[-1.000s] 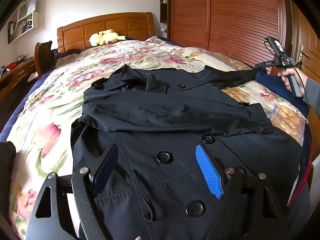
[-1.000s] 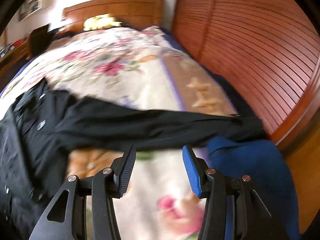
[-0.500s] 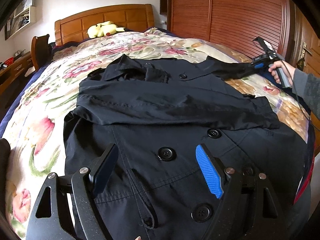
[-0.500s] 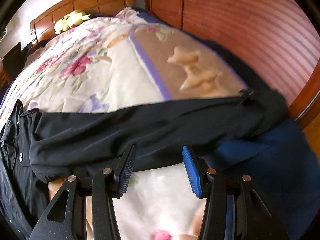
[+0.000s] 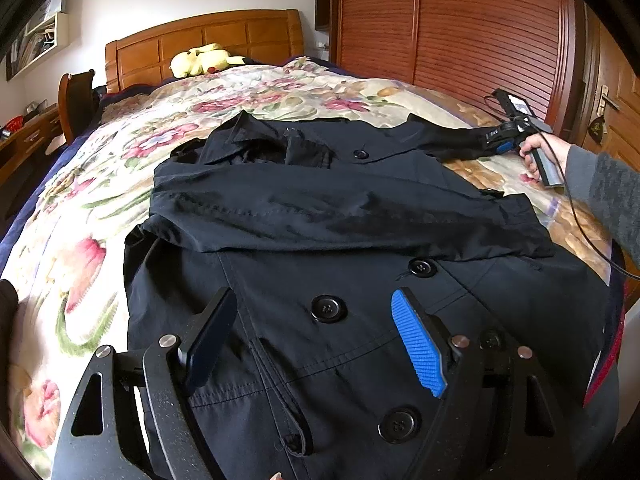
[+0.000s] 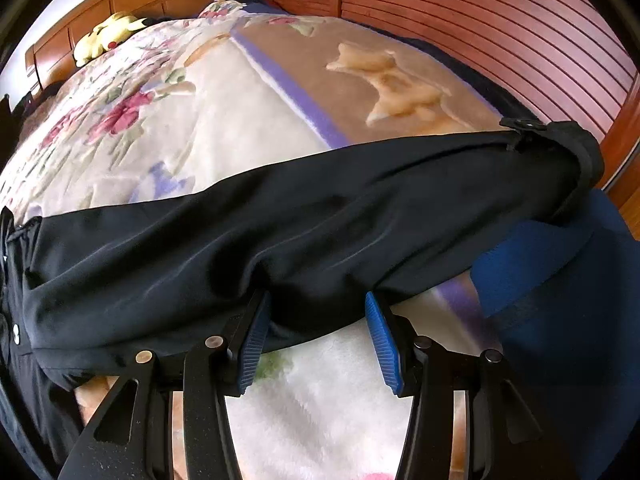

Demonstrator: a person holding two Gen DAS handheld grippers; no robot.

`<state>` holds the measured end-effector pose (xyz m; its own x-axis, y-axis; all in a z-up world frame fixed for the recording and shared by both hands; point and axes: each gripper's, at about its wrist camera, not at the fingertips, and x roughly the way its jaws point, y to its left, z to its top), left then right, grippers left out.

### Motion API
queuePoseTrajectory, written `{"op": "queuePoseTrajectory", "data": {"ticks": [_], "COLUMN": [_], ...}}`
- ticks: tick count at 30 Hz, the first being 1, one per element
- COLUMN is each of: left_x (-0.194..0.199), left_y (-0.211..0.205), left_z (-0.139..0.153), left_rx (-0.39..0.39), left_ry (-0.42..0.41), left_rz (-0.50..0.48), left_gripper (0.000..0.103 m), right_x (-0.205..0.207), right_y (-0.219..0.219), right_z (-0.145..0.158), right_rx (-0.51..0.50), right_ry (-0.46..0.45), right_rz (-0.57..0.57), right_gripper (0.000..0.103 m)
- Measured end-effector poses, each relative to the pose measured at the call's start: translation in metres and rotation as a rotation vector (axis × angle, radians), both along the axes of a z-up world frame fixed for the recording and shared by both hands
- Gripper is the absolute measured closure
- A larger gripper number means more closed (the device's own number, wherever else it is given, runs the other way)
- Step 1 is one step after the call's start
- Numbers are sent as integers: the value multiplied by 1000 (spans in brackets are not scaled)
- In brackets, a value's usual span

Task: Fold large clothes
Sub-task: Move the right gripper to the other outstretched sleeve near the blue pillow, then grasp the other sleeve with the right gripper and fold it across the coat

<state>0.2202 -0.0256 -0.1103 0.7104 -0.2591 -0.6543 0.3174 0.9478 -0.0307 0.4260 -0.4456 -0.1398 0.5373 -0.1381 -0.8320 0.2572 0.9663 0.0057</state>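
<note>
A black double-breasted coat (image 5: pixel 340 216) lies face up on the bed, its left sleeve folded across the chest. Its other sleeve (image 6: pixel 304 220) stretches out toward the bed's right edge. My left gripper (image 5: pixel 316 332) is open and empty, hovering over the coat's lower front near the buttons. My right gripper (image 6: pixel 316 328) is open, its fingers straddling the near edge of the outstretched sleeve, with fabric between the pads. It also shows in the left wrist view (image 5: pixel 500 140) at the sleeve's end, held by a hand.
The floral blanket (image 5: pixel 80 240) covers the bed. A yellow plush toy (image 5: pixel 202 58) lies by the wooden headboard. Wooden wardrobe doors (image 5: pixel 460 32) stand along the right side. A blue cloth (image 6: pixel 560 280) hangs at the bed's right edge by the sleeve cuff.
My right gripper has moved down and forward onto the outstretched sleeve, still open. My left gripper has stayed open and drifted slightly over the coat's front.
</note>
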Motion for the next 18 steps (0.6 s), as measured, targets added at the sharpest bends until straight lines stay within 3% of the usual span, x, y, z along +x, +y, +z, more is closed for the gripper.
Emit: {"op": "queuePoseTrajectory", "data": {"ticks": [1,2,4,11,18], "left_x": [0,0,0,-2,-4], "left_y": [0,0,0,0,4], "left_z": [0,1,1,2,6], "left_rx": [-1,-1,-1,-1,-10], "left_ry": [0,1,-1,-8,-20], "left_rz": [1,1,3,0,11], "left_gripper": [22,22,22,22,22], "right_x": [5,8,10,-7,-45], "right_y": [7,12,17,39,115], "right_z": [-4,-8,-9,33,96], "right_rx": [-19,-53,-66,-58,-22], "right_ry": [9,22,7,-182,-337], "right_rz": [14,42,78,179,400], "right_gripper": [64,67,91,97,97]}}
